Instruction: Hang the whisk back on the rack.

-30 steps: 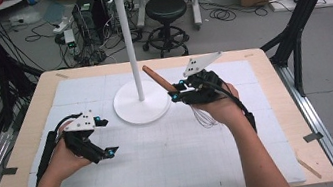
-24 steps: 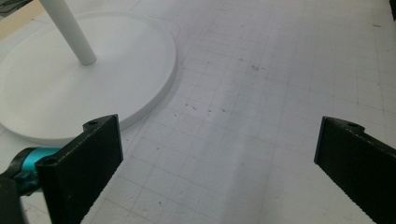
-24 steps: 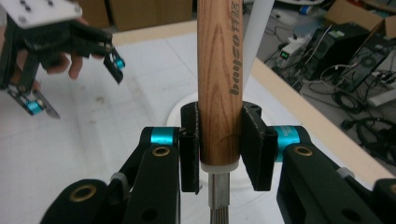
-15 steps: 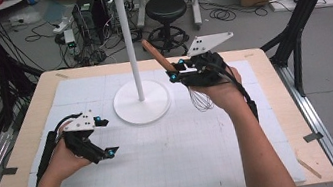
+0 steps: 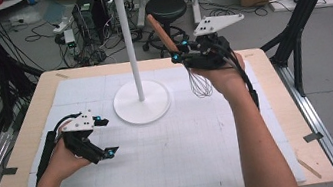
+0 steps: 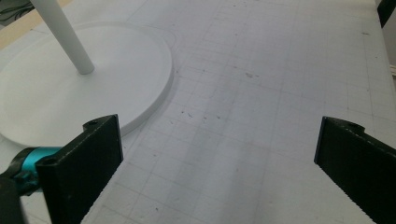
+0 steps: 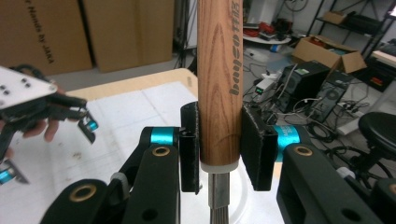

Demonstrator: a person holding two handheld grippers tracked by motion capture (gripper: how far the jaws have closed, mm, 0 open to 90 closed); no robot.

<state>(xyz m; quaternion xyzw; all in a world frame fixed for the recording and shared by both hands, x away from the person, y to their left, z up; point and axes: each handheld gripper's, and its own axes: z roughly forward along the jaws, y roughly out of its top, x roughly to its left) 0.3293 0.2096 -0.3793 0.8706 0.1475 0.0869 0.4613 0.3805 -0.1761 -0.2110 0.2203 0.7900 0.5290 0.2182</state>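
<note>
Over the right half of the counter [image 5: 278,106], the right tongs [image 5: 184,56] are clamped on the wooden handle of a whisk [image 5: 197,84], well up off the white gridded mat [image 5: 203,148]. The handle sticks up and back past the jaws, and the wire loops hang down in front of the person's wrist. In the right gripper view you can see both black pads squeezing the handle [image 7: 219,79] near its lower end, right above the white collar where the wires start. Solid-looking grip, no slop that I can spot.

The left tongs [image 5: 103,136] sit low on the near left of the mat with the jaws spread wide, nothing between them. The left gripper view just looks out across the mat at the round base of the white hook stand [image 6: 79,93].

My read: this is the carry step, whisk picked up and headed for the stand [image 5: 129,43], whose hooks ring the top of the pole. The next move probably calls for getting the handle end up level with a hook and near the pole. I can't make out a hanging loop or hole on the handle, so how it catches is a guess.

Writing: dark lettering runs along the handle, looks like "buyer" plus something, too blurry to be sure. A cardboard box [image 7: 51,32] behind has print ending in "BY JAKA", I think.
</note>
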